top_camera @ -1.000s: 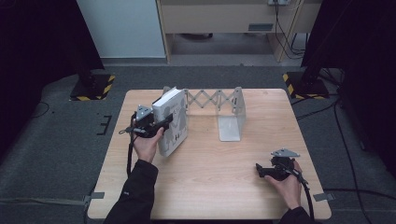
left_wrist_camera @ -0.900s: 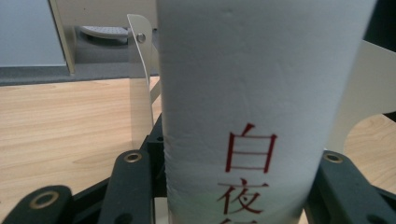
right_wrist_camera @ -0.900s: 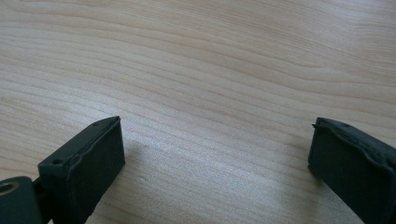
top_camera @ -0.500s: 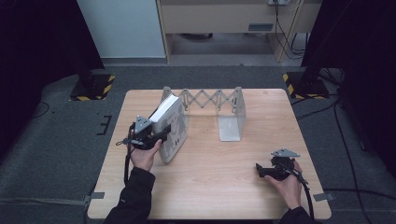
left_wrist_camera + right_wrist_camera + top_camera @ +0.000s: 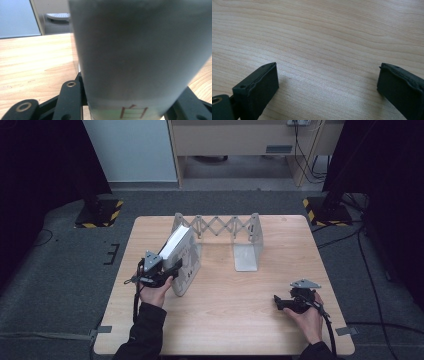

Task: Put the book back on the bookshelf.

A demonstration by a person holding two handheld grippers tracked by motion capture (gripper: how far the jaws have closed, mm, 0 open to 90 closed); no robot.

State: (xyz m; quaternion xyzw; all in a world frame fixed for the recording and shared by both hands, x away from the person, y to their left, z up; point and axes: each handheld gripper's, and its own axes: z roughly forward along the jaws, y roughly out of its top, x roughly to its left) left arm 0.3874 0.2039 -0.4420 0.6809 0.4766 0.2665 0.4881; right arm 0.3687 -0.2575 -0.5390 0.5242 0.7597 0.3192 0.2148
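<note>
I take the expanding metal book rack (image 5: 227, 227) as my landmark; it stands at the far middle of the wooden table (image 5: 225, 320), its scissor lattice stretched between two upright end plates, the right plate (image 5: 249, 251) with a flat foot reaching toward me.

My left gripper (image 5: 172, 268) is clamped on a grey-white book (image 5: 182, 255) — the jaws pinch its near lower edge. The book stands at the rack's left end, tilted, its top leaning away to the left of the rack's left plate (image 5: 179, 222); its bottom edge seems to rest on the table just in front of that plate, though I cannot tell whether it touches the plate itself. In the left gripper view the book's (image 5: 140, 57) cover is a blurred grey slab rising between the two black jaws, with a small red-brown mark near its lower edge, and bare table (image 5: 35, 62) shows to its left.

My right gripper (image 5: 278, 302) sits well apart from the rack, near the table's front right corner, held low in my right hand (image 5: 307, 317) and pointing left. In the right gripper view its jaws stand wide with nothing between them — just wood grain (image 5: 324, 50) under the two black pads (image 5: 263, 86).

My left hand (image 5: 155, 292) grips its tool from below, with the cable looping beside the wrist.
</note>
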